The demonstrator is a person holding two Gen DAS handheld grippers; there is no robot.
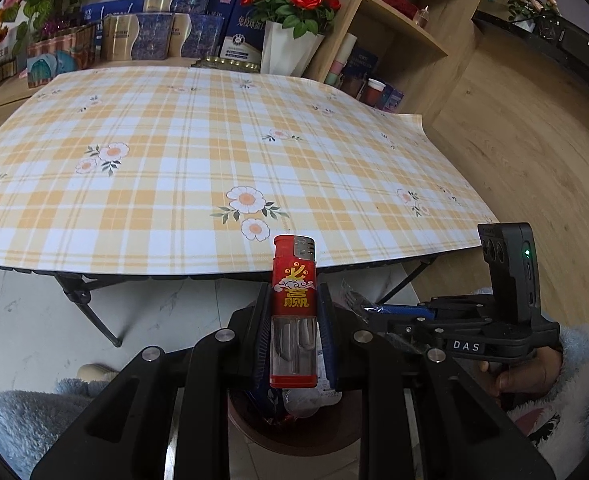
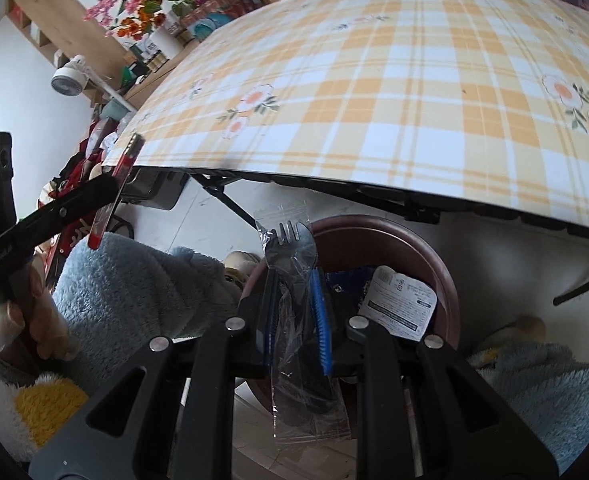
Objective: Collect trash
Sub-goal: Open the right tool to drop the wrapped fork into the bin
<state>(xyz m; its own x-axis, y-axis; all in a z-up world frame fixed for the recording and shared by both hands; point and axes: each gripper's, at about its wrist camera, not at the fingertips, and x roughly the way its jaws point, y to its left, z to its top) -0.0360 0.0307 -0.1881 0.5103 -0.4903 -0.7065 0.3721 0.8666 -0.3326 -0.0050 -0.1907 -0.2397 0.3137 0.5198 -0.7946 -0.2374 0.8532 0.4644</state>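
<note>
The left gripper (image 1: 294,320) is squeezing a red lighter (image 1: 294,312) between its two fingers. The lighter is standing straight up, with its metal top pointing at the table's edge (the bottom half is see-through). Right under it, a brown trash bin (image 1: 294,432) is sitting on the floor with some wrappers inside.

The right gripper (image 2: 294,312) is pinching a black plastic fork in a clear wrapper (image 2: 292,280). Its fingers are nearly closed on it. The fork's prongs are sticking up past the fingertips, and the wrapper is hanging down below. The fork is hanging over the near rim of the brown trash bin (image 2: 378,228), which is holding a white label (image 2: 400,304) and a blue wrapper (image 2: 344,280).

The table with the yellow checked cloth (image 1: 214,160) is standing just behind the bin. A hand (image 2: 42,320) in a fluffy blue sleeve is holding the left gripper's handle.
</note>
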